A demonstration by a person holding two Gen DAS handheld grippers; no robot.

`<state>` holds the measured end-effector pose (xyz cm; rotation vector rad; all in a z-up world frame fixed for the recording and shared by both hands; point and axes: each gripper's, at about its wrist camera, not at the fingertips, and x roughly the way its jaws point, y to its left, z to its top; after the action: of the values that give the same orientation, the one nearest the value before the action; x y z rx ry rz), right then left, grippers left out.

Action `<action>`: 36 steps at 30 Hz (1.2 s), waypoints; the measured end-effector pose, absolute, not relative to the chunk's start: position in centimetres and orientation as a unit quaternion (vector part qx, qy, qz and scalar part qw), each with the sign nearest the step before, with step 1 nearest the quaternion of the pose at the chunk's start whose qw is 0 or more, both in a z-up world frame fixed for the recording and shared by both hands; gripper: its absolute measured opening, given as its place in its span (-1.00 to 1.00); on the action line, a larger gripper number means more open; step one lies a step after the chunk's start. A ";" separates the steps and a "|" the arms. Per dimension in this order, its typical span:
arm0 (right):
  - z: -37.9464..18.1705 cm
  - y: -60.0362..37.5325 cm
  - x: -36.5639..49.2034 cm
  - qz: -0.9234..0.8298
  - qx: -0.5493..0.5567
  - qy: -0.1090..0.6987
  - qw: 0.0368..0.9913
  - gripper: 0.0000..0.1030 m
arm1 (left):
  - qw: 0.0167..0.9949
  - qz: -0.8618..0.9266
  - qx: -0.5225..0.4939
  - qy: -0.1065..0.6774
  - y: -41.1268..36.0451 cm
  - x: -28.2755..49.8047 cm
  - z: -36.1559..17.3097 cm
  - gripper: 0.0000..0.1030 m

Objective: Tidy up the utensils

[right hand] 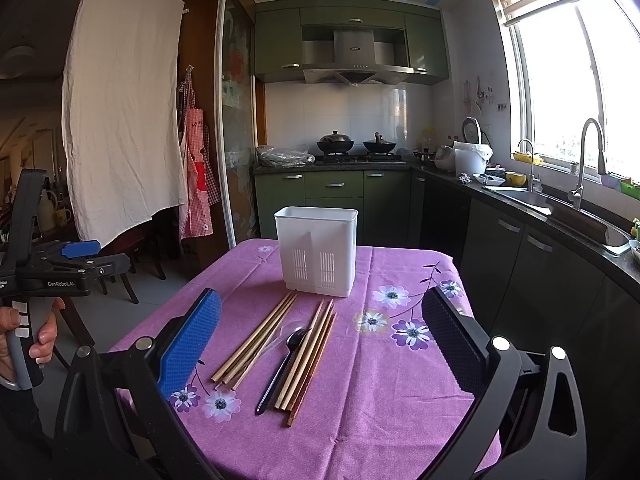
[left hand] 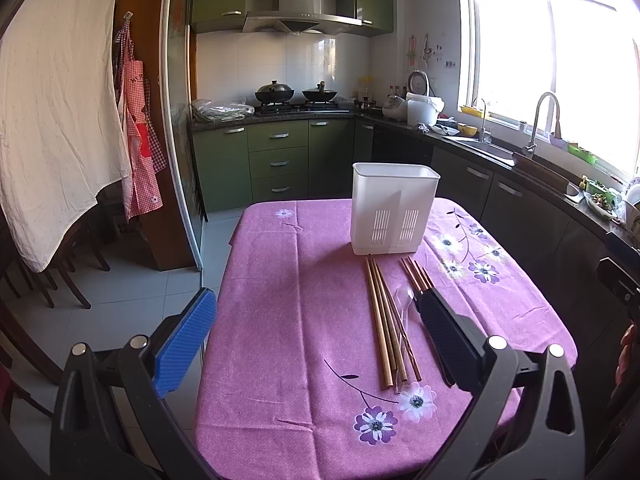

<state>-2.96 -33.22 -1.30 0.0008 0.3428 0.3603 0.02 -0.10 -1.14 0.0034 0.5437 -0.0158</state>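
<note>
**Utensils laid out before the empty caddy, both tongs spread**

The white caddy [right hand: 316, 250] stands upright on the purple tablecloth [right hand: 400, 380], mouth up to receive utensils. Just in front of the caddy lie pale chopsticks [right hand: 254, 342], darker chopsticks [right hand: 310, 360] and a black spoon [right hand: 286, 364], handles toward the grippers for easy picking. The right gripper [right hand: 320, 344] and left gripper [left hand: 316, 344] hover spread, holding nothing

Table: my purple flowered tablecloth [right hand: 400, 380] covers it.
Stove: 2 black woks [right hand: 335, 142] sit on the burners under the range hood [right hand: 354, 58].
Counter: sink faucet [right hand: 588, 160] by my window.
Left: white sheet [right hand: 120, 120], checked apron [right hand: 196, 184] hanging.
</note>
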 end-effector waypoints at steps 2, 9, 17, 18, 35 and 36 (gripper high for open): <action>-1.3 -33.2 -3.0 0.178 0.001 0.169 0.969 0.93 | 0.963 -0.008 0.002 0.268 -0.1 0.0 -1.2 0.88; -1.4 -33.2 -2.8 0.178 0.001 0.170 0.969 0.93 | 0.963 -0.008 0.002 0.269 -0.1 0.0 -1.2 0.88; -1.5 -33.3 -2.8 0.178 0.002 0.171 0.969 0.93 | 0.963 -0.008 0.002 0.269 -0.1 0.0 -1.2 0.88; -1.5 -33.3 -2.8 0.178 0.002 0.171 0.969 0.93 | 0.963 -0.008 0.002 0.269 -0.1 0.0 -1.2 0.88; -1.6 -33.3 -2.7 0.177 0.002 0.172 0.969 0.93 | 0.963 -0.008 0.003 0.270 -0.1 0.0 -1.3 0.88; -1.7 -33.3 -2.7 0.177 0.001 0.172 0.969 0.93 | 0.963 -0.008 0.003 0.270 -0.1 0.0 -1.2 0.88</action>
<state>-2.66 -33.26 -1.67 0.0025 0.3480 0.3579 0.05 -0.13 -1.22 0.0062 0.5471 -0.0168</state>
